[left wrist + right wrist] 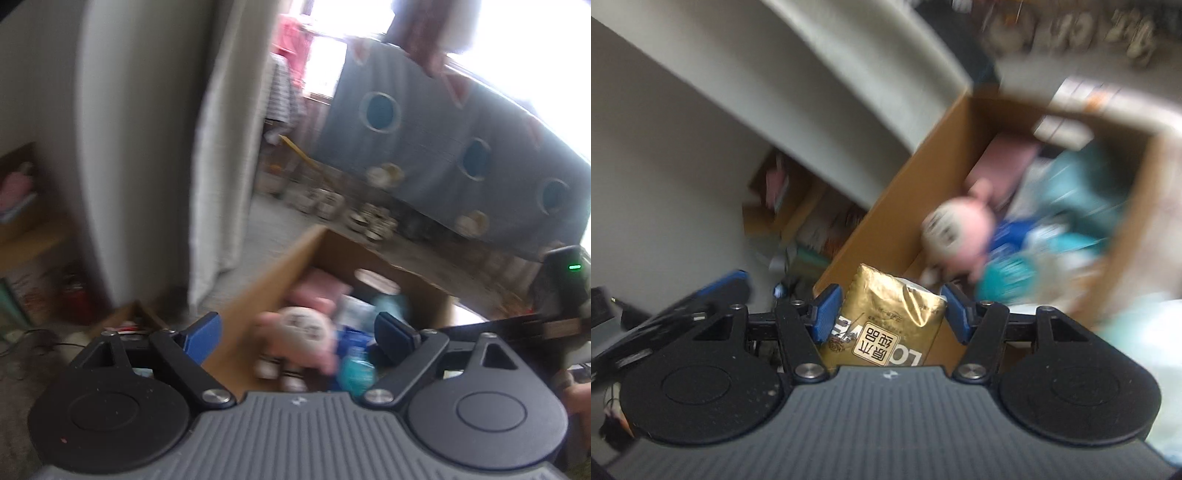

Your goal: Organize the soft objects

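Two grippers — gold pouch, cardboard box

Black left gripper with blue pads, silver screws

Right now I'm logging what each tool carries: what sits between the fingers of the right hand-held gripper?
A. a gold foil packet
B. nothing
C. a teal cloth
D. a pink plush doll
A: in the right wrist view the right hand-held gripper has its blue pads closed on the sides of a gold foil packet, short of the cardboard box.
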The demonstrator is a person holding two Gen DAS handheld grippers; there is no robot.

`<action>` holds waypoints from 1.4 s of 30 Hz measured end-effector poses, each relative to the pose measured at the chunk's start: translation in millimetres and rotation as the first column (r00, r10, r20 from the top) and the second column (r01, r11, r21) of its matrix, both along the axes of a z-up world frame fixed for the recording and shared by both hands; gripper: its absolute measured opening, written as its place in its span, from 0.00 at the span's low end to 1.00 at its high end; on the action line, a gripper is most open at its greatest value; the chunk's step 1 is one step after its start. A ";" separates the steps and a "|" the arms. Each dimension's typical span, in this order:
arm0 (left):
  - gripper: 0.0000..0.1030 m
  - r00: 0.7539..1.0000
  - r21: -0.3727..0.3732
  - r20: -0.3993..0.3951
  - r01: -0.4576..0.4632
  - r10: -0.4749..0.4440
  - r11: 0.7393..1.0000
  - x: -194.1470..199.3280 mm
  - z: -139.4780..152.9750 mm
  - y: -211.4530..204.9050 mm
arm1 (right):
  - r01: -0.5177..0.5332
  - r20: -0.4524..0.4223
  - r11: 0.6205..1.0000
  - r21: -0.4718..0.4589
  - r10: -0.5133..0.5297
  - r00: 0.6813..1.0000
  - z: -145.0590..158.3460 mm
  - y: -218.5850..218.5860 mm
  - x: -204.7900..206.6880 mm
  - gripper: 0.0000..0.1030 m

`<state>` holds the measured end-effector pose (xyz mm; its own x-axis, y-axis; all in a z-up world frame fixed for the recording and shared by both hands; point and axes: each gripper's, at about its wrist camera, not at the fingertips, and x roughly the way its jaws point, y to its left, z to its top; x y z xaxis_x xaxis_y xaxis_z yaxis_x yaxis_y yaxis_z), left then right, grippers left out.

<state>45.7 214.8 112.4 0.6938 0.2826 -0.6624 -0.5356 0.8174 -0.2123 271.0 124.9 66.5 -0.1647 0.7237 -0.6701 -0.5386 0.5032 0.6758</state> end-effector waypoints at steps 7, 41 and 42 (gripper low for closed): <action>0.89 0.994 -0.003 -0.021 -0.103 0.103 0.995 -30.6 -21.8 48.9 | -0.020 -0.076 0.986 -0.163 0.007 0.997 -70.2 112.8 -23.0 0.57; 0.92 0.904 0.139 -0.047 0.427 -0.425 0.894 34.8 -0.6 -141.4 | 0.336 0.183 0.903 0.267 -0.390 0.903 55.9 -317.3 -5.2 0.75; 0.92 0.885 0.140 -0.062 0.466 -0.462 0.874 44.2 -2.6 -157.3 | 0.367 0.182 0.890 0.270 -0.422 0.888 49.8 -341.0 -7.5 0.75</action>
